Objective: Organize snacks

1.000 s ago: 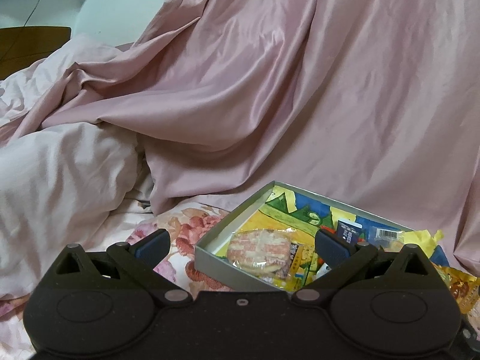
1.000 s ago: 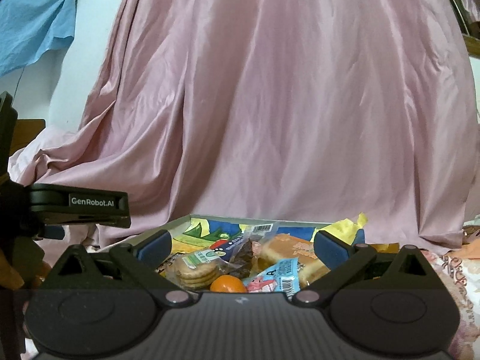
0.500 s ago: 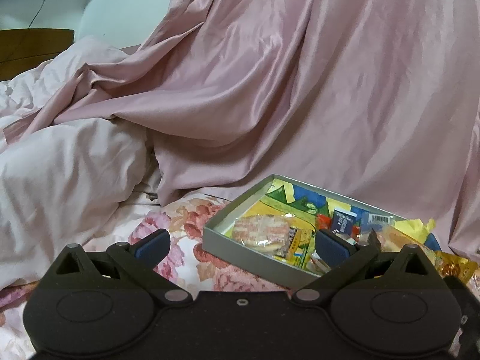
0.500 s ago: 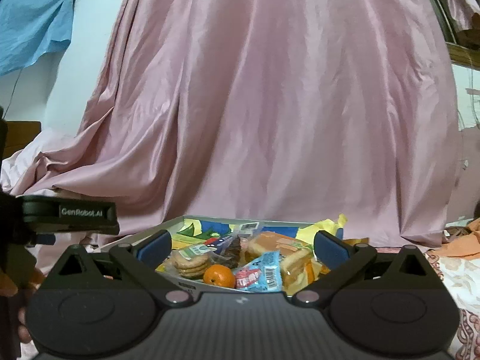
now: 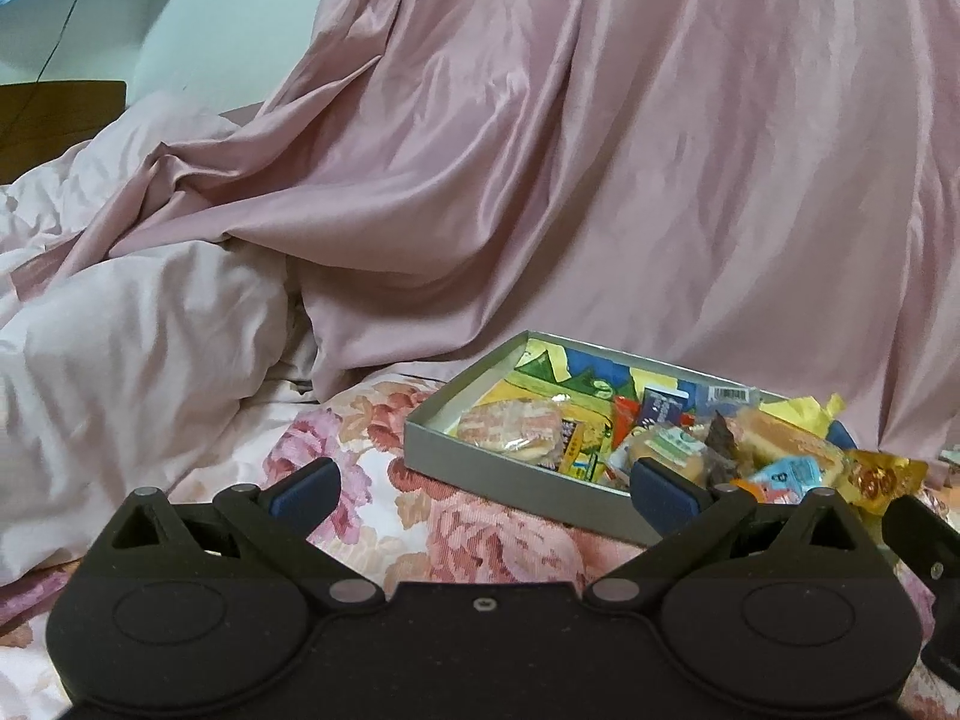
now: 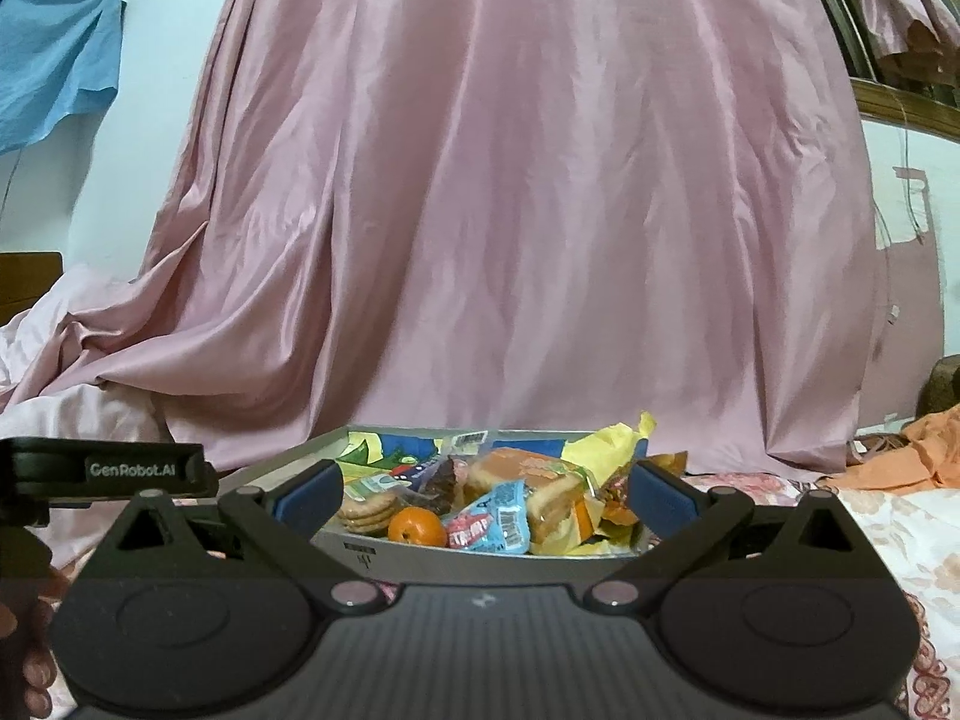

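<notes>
A shallow grey box (image 5: 480, 471) (image 6: 456, 564) sits on a floral bedspread and holds several wrapped snacks. In it I see a pink-wrapped cracker pack (image 5: 510, 429), a round biscuit pack (image 6: 367, 507), an orange (image 6: 417, 527), a blue wrapper (image 6: 495, 516) and a bread pack (image 6: 528, 474). My left gripper (image 5: 483, 486) is open and empty, short of the box's near left side. My right gripper (image 6: 486, 489) is open and empty, just in front of the box's near wall.
A pink satin sheet (image 5: 600, 180) hangs behind the box. A pale duvet (image 5: 120, 360) is heaped at the left. An orange-gold packet (image 5: 879, 477) lies right of the box. The left gripper's body (image 6: 108, 471) shows at the right wrist view's left edge. Orange cloth (image 6: 912, 456) lies at the right.
Both grippers have drawn back from the box, which now sits farther away and higher in both views. Both stay open and empty.
</notes>
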